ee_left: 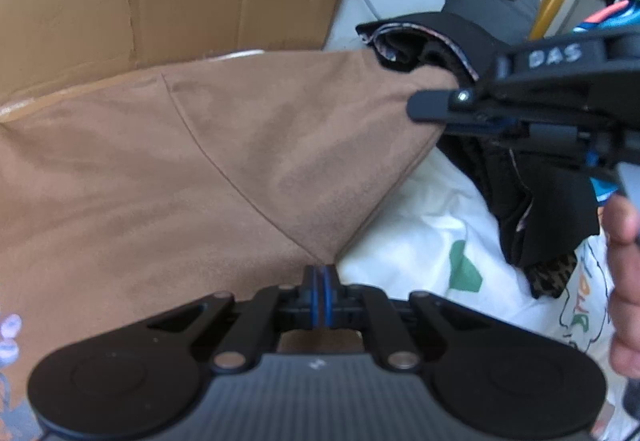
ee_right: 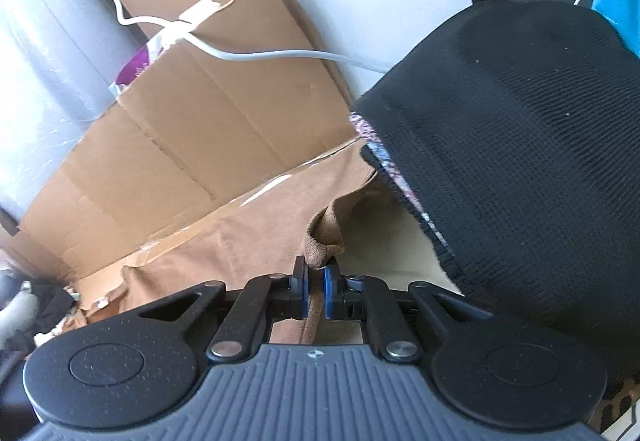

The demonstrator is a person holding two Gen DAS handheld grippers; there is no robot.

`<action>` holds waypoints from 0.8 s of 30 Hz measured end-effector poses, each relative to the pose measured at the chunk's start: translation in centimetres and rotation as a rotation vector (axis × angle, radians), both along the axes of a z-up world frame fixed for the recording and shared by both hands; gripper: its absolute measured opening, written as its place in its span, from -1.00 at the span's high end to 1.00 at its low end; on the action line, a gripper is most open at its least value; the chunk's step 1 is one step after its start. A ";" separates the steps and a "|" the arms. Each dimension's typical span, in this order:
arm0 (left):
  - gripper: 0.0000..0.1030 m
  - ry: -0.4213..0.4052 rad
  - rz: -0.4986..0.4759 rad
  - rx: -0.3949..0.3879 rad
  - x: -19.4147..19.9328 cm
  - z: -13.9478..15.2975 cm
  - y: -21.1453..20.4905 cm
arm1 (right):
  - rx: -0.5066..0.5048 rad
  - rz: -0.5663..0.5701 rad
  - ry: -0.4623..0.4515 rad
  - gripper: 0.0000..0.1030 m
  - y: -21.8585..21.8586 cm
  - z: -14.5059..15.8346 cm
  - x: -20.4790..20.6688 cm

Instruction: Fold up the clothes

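Observation:
A tan-brown garment [ee_left: 224, 161] is held stretched in the air between both grippers. My left gripper [ee_left: 320, 283] is shut on its lower corner at the bottom of the left wrist view. My right gripper [ee_left: 430, 111] comes in from the right of that view, shut on the far corner. In the right wrist view the right gripper [ee_right: 316, 281] pinches a bunched edge of the brown garment [ee_right: 324, 241] between its blue pads. A black knit garment [ee_right: 520, 161] lies right beside it, on the right.
A flattened cardboard box [ee_right: 208, 129] leans against the wall behind the garment, with a white cable [ee_right: 260, 55] draped over it. White printed bedding [ee_left: 440, 249] lies below, with black clothes [ee_left: 540, 209] piled on it. A hand [ee_left: 624, 281] grips the right handle.

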State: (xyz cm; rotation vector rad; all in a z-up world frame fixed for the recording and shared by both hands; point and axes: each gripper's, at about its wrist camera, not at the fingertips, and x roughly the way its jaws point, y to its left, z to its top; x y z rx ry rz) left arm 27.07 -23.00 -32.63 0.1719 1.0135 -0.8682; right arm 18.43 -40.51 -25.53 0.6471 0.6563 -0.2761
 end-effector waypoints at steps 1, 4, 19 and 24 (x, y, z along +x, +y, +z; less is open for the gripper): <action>0.92 0.007 0.005 -0.001 0.1 -0.2 0.0 | 0.006 0.007 -0.002 0.90 0.1 0.0 0.3; 0.92 0.014 0.010 -0.010 0.2 -0.6 0.1 | 0.017 0.037 -0.008 0.90 0.7 0.0 0.9; 0.90 0.117 0.111 -0.079 1.1 -1.3 0.7 | 0.102 0.203 -0.017 0.90 3.5 0.8 0.9; 0.89 0.147 0.142 -0.089 1.0 -1.2 1.2 | 0.093 0.213 -0.002 0.90 4.0 1.0 0.8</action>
